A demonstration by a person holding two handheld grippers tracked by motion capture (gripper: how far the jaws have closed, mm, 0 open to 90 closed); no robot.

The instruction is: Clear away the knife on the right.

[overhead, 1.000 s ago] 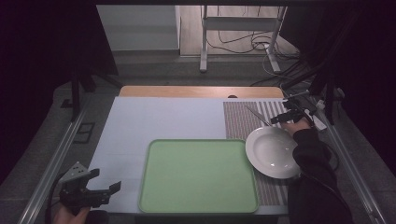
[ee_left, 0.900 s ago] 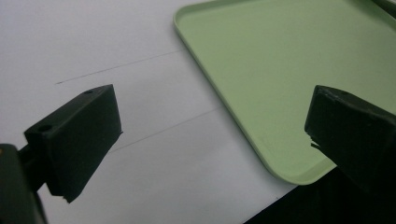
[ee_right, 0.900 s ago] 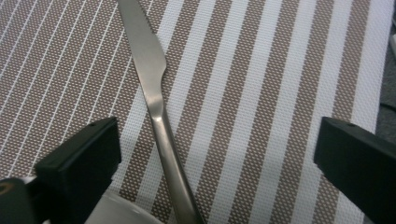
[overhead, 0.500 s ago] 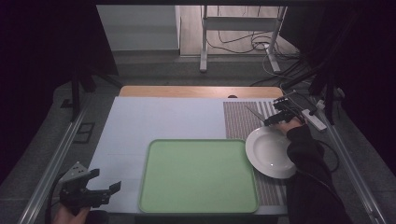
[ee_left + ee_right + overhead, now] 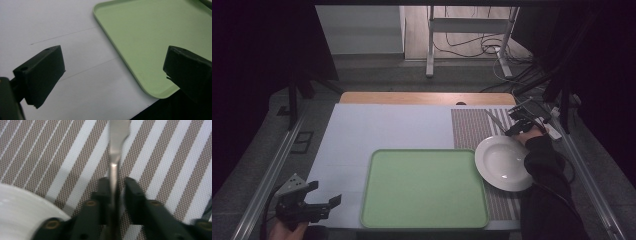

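Observation:
A metal utensil (image 5: 492, 120) lies on the striped placemat (image 5: 467, 127) behind a white plate (image 5: 504, 162). My right gripper (image 5: 512, 131) sits low over its handle. In the right gripper view the utensil handle (image 5: 117, 135) runs between my right gripper's (image 5: 117, 185) jaws. They have just been closing and stand nearly together; the left one touches the handle and a thin gap shows at the right. The plate rim (image 5: 20, 210) is at the lower left. My left gripper (image 5: 324, 194) hovers open at the table's near left corner, nothing between its fingers (image 5: 40, 72).
A green tray (image 5: 424, 187) with nothing on it lies in the near middle of the white table (image 5: 387, 125); its corner (image 5: 150, 37) shows ahead of the left gripper. A person's dark sleeve (image 5: 544, 165) reaches past the plate. Cables lie beyond the far edge.
The right gripper has shifted slightly over the utensil and its jaws have drawn in around the handle. Plate, tray and left gripper have stayed put.

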